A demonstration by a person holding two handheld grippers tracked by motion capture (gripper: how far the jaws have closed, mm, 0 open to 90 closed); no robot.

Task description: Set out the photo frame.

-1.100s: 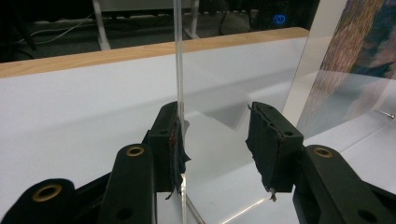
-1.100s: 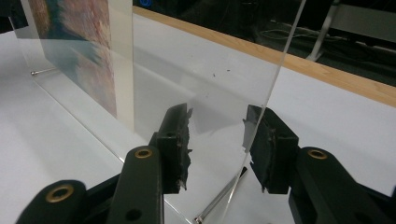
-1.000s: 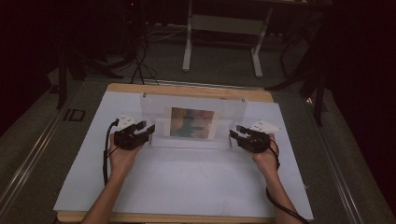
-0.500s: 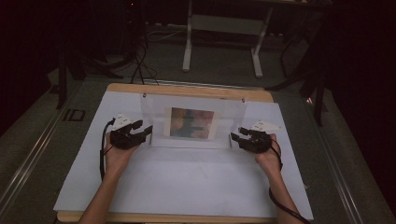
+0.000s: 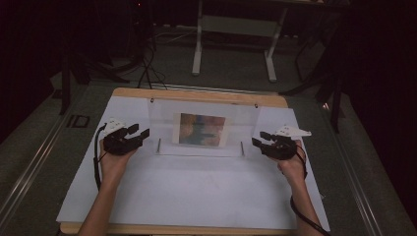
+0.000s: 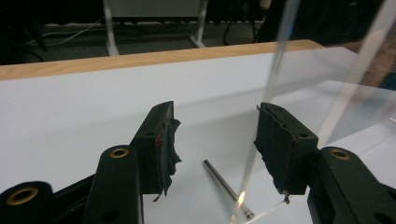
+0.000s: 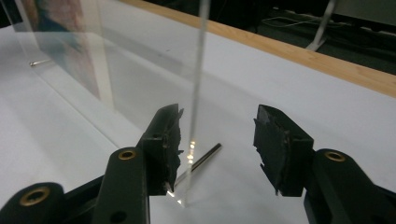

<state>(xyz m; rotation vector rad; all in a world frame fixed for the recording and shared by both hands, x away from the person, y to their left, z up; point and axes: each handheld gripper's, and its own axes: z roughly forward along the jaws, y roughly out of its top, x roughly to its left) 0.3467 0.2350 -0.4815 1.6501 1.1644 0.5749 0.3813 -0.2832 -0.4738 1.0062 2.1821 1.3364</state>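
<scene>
A clear acrylic stand (image 5: 241,123) is upright on the white sheet, with a colourful picture (image 5: 201,130) at its middle. My left gripper (image 5: 141,134) is at its left end and my right gripper (image 5: 259,139) at its right end. Both are open, and their jaws have just been opening. In the left gripper view the panel's edge (image 6: 272,88) rises in the gap of the left gripper (image 6: 215,140), untouched by the pads. In the right gripper view the edge (image 7: 198,70) stands close to one pad of the right gripper (image 7: 217,135) without contact.
Thin metal pins (image 5: 158,146) (image 5: 242,148) lie at the foot of the panel, one by each gripper (image 6: 227,187) (image 7: 201,161). The white sheet (image 5: 196,191) covers a wooden table (image 5: 196,93). Desk legs and cables stand on the dark floor beyond.
Both grippers' jaws have spread wider. The left hand has drawn back to the left and the right hand to the right, away from the panel's ends. The panel has stayed put.
</scene>
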